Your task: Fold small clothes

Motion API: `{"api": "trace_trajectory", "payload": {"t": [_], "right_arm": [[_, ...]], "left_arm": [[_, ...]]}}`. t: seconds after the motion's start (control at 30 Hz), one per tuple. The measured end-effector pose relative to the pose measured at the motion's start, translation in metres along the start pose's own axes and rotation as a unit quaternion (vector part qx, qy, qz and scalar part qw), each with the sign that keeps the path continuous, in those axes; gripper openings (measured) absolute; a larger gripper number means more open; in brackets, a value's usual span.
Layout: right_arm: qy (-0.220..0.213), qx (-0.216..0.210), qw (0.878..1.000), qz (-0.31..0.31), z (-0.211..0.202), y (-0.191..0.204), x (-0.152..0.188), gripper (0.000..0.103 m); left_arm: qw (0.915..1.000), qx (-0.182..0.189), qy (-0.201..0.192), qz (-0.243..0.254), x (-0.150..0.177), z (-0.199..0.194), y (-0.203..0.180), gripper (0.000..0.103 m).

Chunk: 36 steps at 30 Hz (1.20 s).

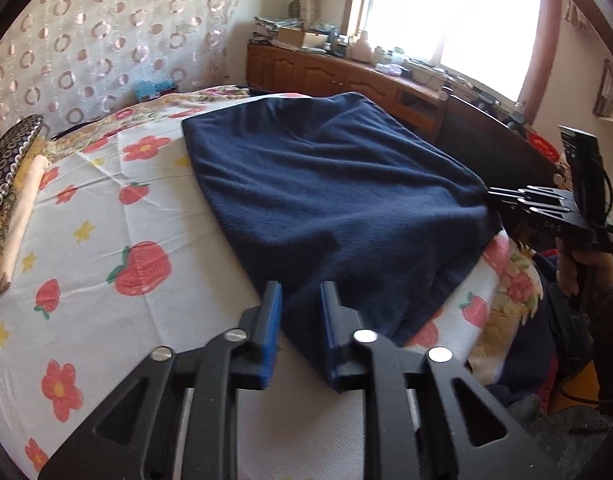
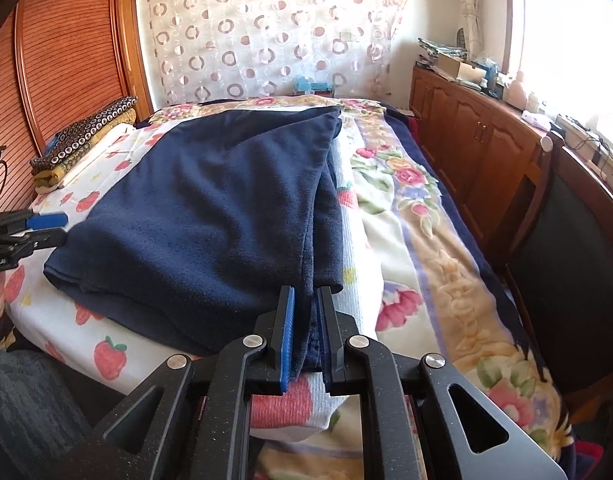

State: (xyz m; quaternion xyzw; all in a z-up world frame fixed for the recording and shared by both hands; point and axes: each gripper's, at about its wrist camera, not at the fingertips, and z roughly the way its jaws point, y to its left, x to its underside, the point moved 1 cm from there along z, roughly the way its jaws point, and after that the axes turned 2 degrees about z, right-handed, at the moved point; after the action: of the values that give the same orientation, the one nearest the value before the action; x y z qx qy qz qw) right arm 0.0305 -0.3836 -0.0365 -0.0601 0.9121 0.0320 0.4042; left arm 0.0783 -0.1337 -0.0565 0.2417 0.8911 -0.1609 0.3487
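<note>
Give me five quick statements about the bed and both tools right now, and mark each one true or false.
1. The navy fleece garment lies on a strawberry-print sheet. True.
2. The right tool has garment fabric between its fingers. True.
3. The left tool is clamped shut on the sheet. False: its fingers are apart around the garment's near corner.
4. The garment is bright red. False: it is dark navy.
5. Folded patterned fabrics are stacked by the wooden headboard. True.
</note>
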Motion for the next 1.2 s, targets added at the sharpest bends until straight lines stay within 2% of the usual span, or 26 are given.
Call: {"api": "trace_trajectory", "payload": {"t": [0.03, 0.07, 0.1, 0.13, 0.17, 0.23, 0.37, 0.6, 0.7, 0.8, 0.87, 0.9, 0.93, 0.97, 1.03, 1.07, 1.2], "right_arm": [[0.000, -0.001, 1.000, 0.001, 0.000, 0.000, 0.000, 0.014], [0.000, -0.002, 1.000, 0.002, -0.001, 0.000, 0.000, 0.016], [0.000, -0.003, 1.000, 0.001, 0.000, 0.000, 0.001, 0.018], [0.000, -0.005, 1.000, 0.001, 0.000, 0.000, 0.001, 0.024], [0.001, -0.005, 1.000, 0.000, 0.001, 0.000, 0.001, 0.029], [0.006, 0.003, 1.000, -0.005, 0.003, 0.000, 0.002, 0.035], [0.021, 0.013, 1.000, -0.008, 0.009, -0.003, 0.004, 0.038], [0.043, -0.022, 0.999, -0.011, 0.017, -0.003, 0.008, 0.038], [0.048, -0.035, 0.998, -0.013, 0.019, -0.004, 0.008, 0.038], [0.051, -0.042, 0.998, -0.013, 0.020, -0.007, 0.006, 0.038], [0.050, -0.049, 0.997, -0.012, 0.020, -0.008, 0.006, 0.038], [0.049, -0.051, 0.997, -0.015, 0.020, -0.007, 0.006, 0.034], [0.047, -0.058, 0.997, -0.019, 0.021, -0.006, 0.007, 0.021], [0.047, -0.076, 0.996, -0.020, 0.020, -0.004, 0.008, 0.012], [0.041, -0.084, 0.995, -0.023, 0.020, -0.002, 0.009, 0.010], [0.033, -0.086, 0.995, -0.025, 0.018, -0.002, 0.009, 0.010], [-0.023, -0.107, 0.994, 0.010, 0.003, -0.015, -0.003, 0.010]], "left_arm": [[1.0000, -0.003, -0.004, 0.001, -0.001, -0.001, -0.001, 0.020], [1.0000, -0.007, -0.005, 0.001, -0.002, -0.002, -0.001, 0.032], [0.9999, -0.015, -0.006, 0.000, -0.003, -0.001, 0.000, 0.045], [0.9998, -0.018, -0.007, -0.003, -0.003, -0.001, 0.001, 0.072], [0.9998, -0.016, -0.008, -0.008, -0.003, -0.001, 0.003, 0.086], [0.9997, -0.015, -0.005, -0.019, -0.003, 0.001, 0.006, 0.086], [0.9994, -0.020, 0.019, -0.018, 0.001, 0.010, 0.006, 0.086], [0.9985, -0.016, 0.052, -0.007, 0.011, 0.022, 0.001, 0.086], [0.9987, -0.016, 0.049, 0.000, 0.013, 0.020, -0.002, 0.086], [0.9990, -0.002, 0.045, 0.002, 0.013, 0.018, -0.004, 0.075], [0.9991, 0.006, 0.043, 0.003, 0.013, 0.017, -0.004, 0.059], [0.9990, 0.013, 0.042, 0.004, 0.013, 0.016, -0.004, 0.055], [0.9990, 0.018, 0.041, 0.004, 0.013, 0.016, -0.005, 0.048], [0.9987, 0.027, 0.042, 0.005, 0.014, 0.015, -0.006, 0.036], [0.9984, 0.033, 0.045, 0.007, 0.013, 0.016, -0.007, 0.026], [0.9985, 0.034, 0.042, 0.009, 0.012, 0.014, -0.007, 0.015], [0.9987, 0.050, 0.009, -0.011, -0.004, -0.003, 0.001, 0.009]]}}
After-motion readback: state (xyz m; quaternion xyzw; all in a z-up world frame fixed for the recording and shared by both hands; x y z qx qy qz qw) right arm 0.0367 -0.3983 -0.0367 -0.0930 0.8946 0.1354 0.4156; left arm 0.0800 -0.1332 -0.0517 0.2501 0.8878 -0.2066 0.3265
